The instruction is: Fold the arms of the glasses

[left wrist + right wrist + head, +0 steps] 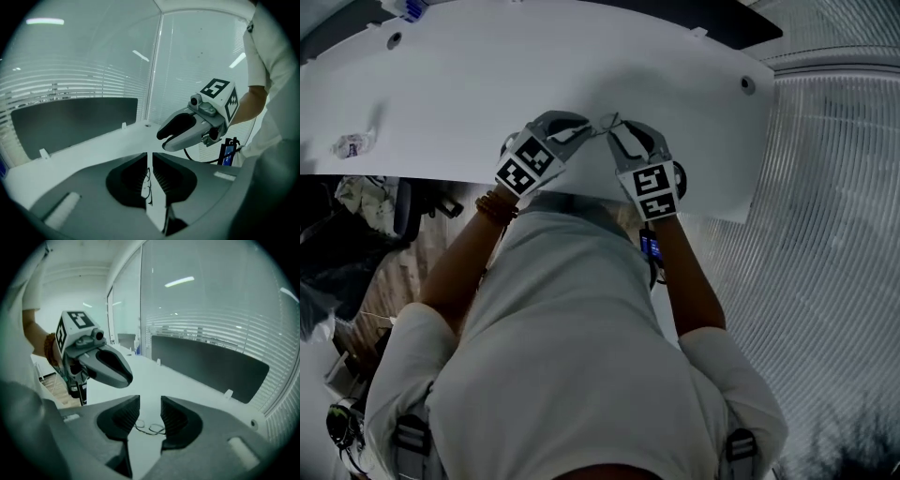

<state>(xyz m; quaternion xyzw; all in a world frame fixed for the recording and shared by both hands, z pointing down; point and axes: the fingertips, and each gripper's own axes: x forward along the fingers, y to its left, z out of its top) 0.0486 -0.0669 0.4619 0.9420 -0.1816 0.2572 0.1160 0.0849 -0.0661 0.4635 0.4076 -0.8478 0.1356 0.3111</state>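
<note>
Head view: a white tabletop (441, 84) beside a slatted glass wall (834, 187) is seen beneath the left gripper (586, 131) and right gripper (614, 127). Left gripper view: the jaws are held narrowly apart, empty, and thin wire-framed glasses (148, 185) are seen lying on the tabletop. Right gripper view: the jaws are parted wider, empty.

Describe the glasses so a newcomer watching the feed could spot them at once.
Find the long white table. On it, just ahead of the left gripper and right gripper, lie the glasses. They are a thin dark wire frame, unlike the pale crumpled packet far to the left.
</note>
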